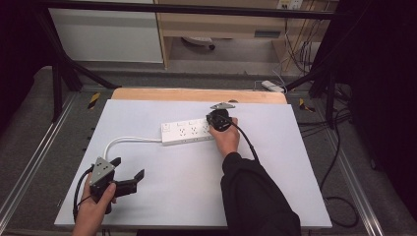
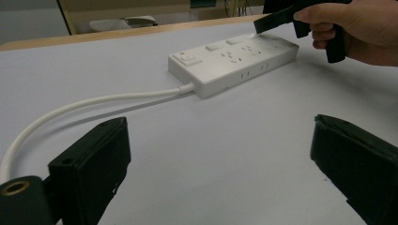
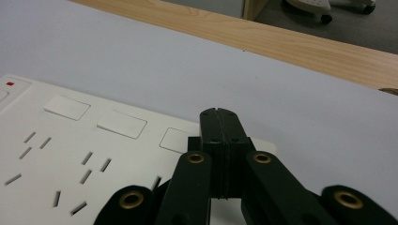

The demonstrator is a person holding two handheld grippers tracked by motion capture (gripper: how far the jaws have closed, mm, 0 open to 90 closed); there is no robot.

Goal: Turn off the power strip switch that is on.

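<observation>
A white power strip lies near the middle of the white table, its cable curving off to the left. My right gripper is over the strip's right end, jaws pressed together with nothing between them; the tip sits above the rightmost switch of the strip. My left gripper rests near the table's front left corner, jaws wide apart and empty. From the left gripper view the strip lies ahead, with the other hand's gripper over its far end.
A wooden strip borders the table's far edge. Black frame bars stand at both sides. Cables trail on the floor to the right. A cabinet and a wooden shelf stand behind the table.
</observation>
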